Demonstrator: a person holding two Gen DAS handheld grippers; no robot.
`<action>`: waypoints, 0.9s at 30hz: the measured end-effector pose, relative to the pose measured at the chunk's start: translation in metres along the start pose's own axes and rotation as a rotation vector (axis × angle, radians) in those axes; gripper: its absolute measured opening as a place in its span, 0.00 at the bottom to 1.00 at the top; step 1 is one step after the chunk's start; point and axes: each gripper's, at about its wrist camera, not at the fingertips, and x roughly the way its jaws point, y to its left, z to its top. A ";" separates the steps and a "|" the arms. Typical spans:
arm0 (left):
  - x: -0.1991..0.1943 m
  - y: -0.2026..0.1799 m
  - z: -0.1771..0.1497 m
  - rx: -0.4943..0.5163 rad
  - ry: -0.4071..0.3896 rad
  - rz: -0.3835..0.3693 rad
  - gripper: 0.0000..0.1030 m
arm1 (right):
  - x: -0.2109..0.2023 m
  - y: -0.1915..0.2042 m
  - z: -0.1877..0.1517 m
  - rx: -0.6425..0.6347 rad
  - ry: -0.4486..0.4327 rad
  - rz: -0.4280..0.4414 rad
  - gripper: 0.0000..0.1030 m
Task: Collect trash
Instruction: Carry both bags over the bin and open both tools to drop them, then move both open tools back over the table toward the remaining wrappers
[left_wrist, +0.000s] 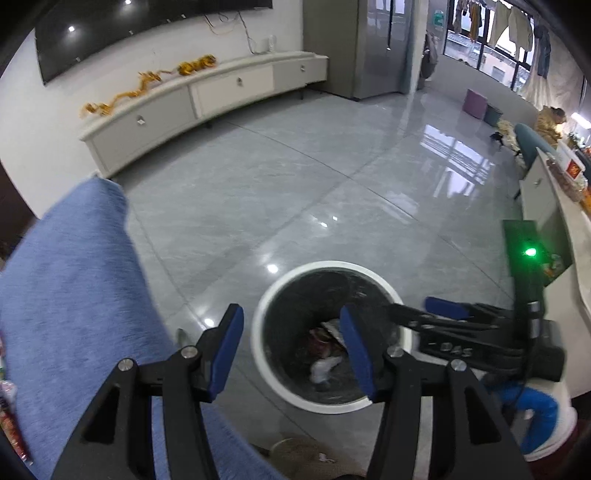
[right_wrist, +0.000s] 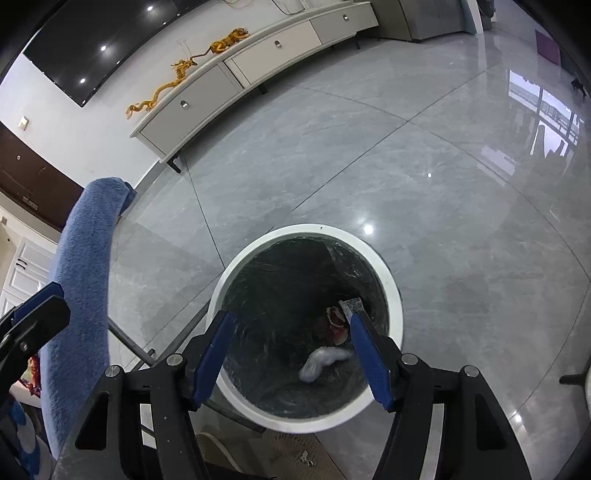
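A round white trash bin with a black liner stands on the grey tiled floor. Inside lie a crumpled white plastic piece and a red and white wrapper. My left gripper hangs open over the bin's near left side with nothing between its blue pads. My right gripper is open above the bin's mouth, also empty. In the left wrist view one of the right gripper's blue pads reaches over the bin's right rim.
A blue upholstered seat rises close on the left. A long white cabinet runs along the far wall. A white counter stands to the right. A beige mat lies just before the bin.
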 end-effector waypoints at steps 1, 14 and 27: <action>-0.006 0.000 0.000 0.002 -0.009 0.019 0.51 | -0.007 0.002 -0.001 -0.004 -0.008 0.003 0.62; -0.104 0.037 -0.036 -0.067 -0.158 0.291 0.51 | -0.096 0.080 -0.024 -0.153 -0.112 0.105 0.62; -0.209 0.125 -0.096 -0.273 -0.305 0.429 0.51 | -0.142 0.204 -0.059 -0.395 -0.168 0.201 0.64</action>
